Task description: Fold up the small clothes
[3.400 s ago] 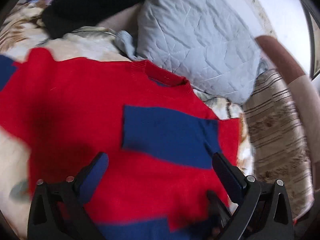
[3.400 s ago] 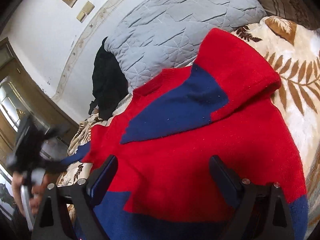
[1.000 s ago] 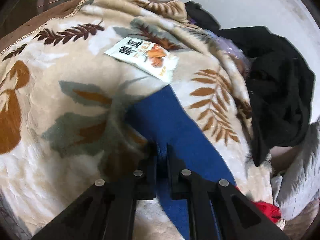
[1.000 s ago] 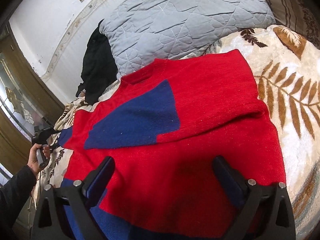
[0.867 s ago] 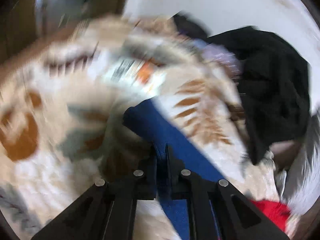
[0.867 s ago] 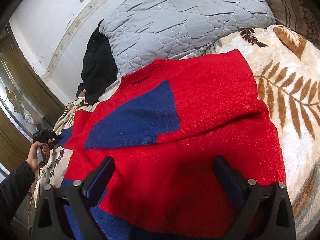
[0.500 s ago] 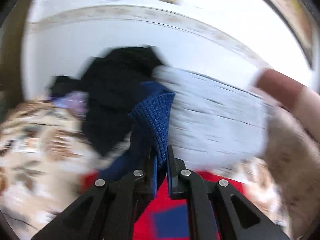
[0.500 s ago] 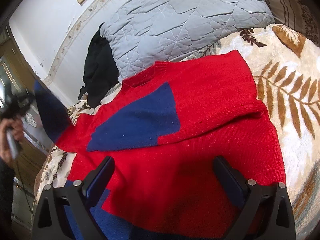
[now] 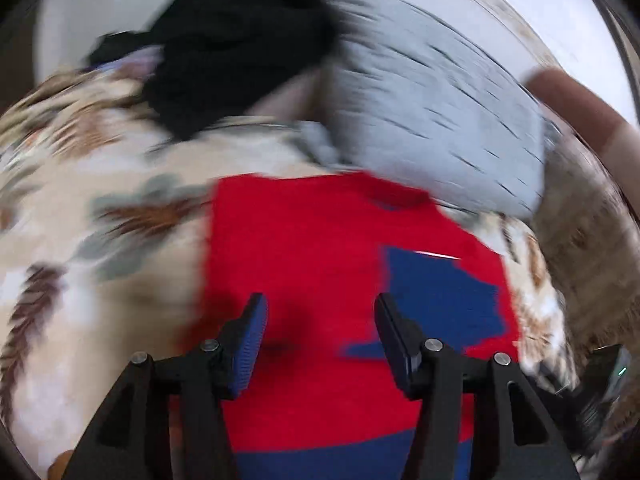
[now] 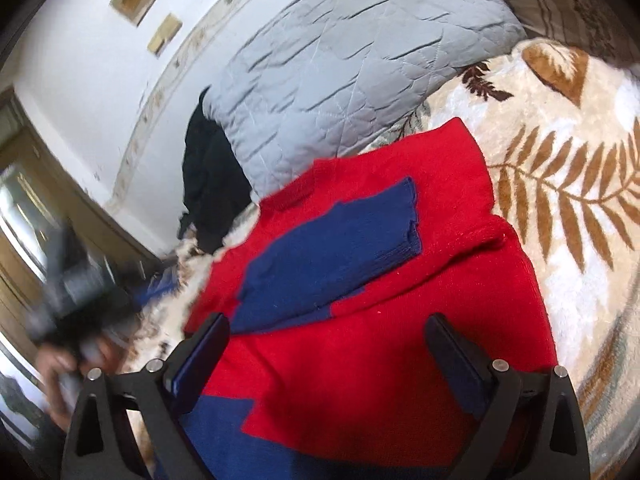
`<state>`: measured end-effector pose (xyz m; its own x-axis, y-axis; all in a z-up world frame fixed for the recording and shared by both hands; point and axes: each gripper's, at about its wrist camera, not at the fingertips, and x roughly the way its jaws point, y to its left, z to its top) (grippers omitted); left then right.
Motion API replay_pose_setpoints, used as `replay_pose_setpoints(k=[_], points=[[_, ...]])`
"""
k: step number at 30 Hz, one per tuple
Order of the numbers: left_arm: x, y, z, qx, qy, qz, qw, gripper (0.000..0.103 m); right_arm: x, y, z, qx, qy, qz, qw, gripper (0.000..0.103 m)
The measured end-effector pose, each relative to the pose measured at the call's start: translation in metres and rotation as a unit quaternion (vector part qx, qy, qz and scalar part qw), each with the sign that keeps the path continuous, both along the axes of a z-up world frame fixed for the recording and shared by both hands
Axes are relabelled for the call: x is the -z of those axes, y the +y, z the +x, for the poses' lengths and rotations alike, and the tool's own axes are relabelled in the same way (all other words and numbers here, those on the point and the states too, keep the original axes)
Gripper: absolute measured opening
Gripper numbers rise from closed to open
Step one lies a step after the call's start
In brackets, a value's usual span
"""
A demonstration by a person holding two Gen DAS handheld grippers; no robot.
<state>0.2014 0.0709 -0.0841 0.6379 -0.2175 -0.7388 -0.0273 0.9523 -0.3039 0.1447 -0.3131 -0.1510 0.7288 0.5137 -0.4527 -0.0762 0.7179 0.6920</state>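
A small red sweater (image 9: 304, 248) with blue sleeves and a blue hem lies flat on the bed. Both blue sleeves (image 10: 340, 252) are folded across its chest. My left gripper (image 9: 318, 316) is open and empty just above the sweater's left part; that view is blurred by motion. My right gripper (image 10: 326, 340) is open and empty over the sweater's (image 10: 400, 340) lower body. The left gripper (image 10: 76, 284) also shows blurred at the left in the right wrist view.
A cream blanket (image 10: 568, 184) with brown leaf prints covers the bed. A grey quilted pillow (image 10: 352, 60) lies beyond the sweater's collar. Black clothing (image 9: 240, 40) is piled left of the pillow against the white wall.
My left gripper carried the blue sleeve over the sweater, let it go on the chest and opened. The right gripper stayed open in about the same place.
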Motion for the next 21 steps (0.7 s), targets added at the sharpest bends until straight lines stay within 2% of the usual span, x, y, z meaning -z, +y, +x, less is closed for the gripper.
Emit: replay_pose_setpoints(k=[2, 6, 8, 10, 11, 12, 13, 14, 16, 17, 19, 20, 21], points=[[0.01, 0.031, -0.015, -0.03, -0.005, -0.007, 0.9995, 0.058, -0.009, -0.008, 0.001, 0.013, 0.004, 0.011, 1.0, 0.1], [0.03, 0.065, -0.027, -0.068, -0.009, -0.027, 0.9972, 0.058, -0.026, -0.016, 0.027, 0.027, 0.025, -0.008, 0.999, 0.1], [0.039, 0.074, -0.028, -0.079, -0.005, -0.043, 0.996, 0.058, -0.03, -0.013, 0.049, 0.022, 0.045, -0.026, 0.998, 0.1], [0.04, 0.077, -0.028, -0.079, -0.009, -0.048, 0.9957, 0.058, -0.023, -0.007, 0.074, 0.022, 0.093, -0.058, 0.994, 0.099], [0.039, 0.077, -0.029, -0.077, -0.013, -0.053, 0.9955, 0.058, -0.015, -0.002, 0.086, 0.014, 0.125, -0.082, 0.989, 0.093], [0.038, 0.078, -0.029, -0.077, -0.014, -0.06, 0.9951, 0.058, -0.009, 0.002, 0.093, 0.009, 0.146, -0.107, 0.983, 0.083], [0.036, 0.079, -0.03, -0.077, -0.014, -0.066, 0.9947, 0.058, -0.004, 0.006, 0.098, 0.01, 0.168, -0.136, 0.976, 0.037], [0.035, 0.079, -0.031, -0.079, -0.015, -0.071, 0.9943, 0.058, -0.002, 0.01, 0.101, 0.014, 0.186, -0.17, 0.968, 0.009], [0.032, 0.08, -0.034, -0.078, -0.017, -0.073, 0.9941, 0.058, -0.019, 0.019, 0.098, 0.013, 0.169, -0.217, 0.961, 0.008], [0.031, 0.079, -0.034, -0.076, -0.018, -0.075, 0.9941, 0.058, -0.032, 0.024, 0.094, 0.018, 0.149, -0.242, 0.959, 0.005], [0.029, 0.079, -0.036, -0.075, -0.02, -0.076, 0.9941, 0.058, -0.062, 0.029, 0.082, 0.034, 0.096, -0.287, 0.953, 0.005], [0.029, 0.078, -0.036, -0.074, -0.019, -0.075, 0.9942, 0.058, -0.068, 0.027, 0.077, 0.045, 0.08, -0.3, 0.95, 0.005], [0.03, 0.075, -0.035, -0.071, -0.017, -0.073, 0.9947, 0.058, -0.062, 0.022, 0.077, 0.051, 0.085, -0.302, 0.948, 0.006]])
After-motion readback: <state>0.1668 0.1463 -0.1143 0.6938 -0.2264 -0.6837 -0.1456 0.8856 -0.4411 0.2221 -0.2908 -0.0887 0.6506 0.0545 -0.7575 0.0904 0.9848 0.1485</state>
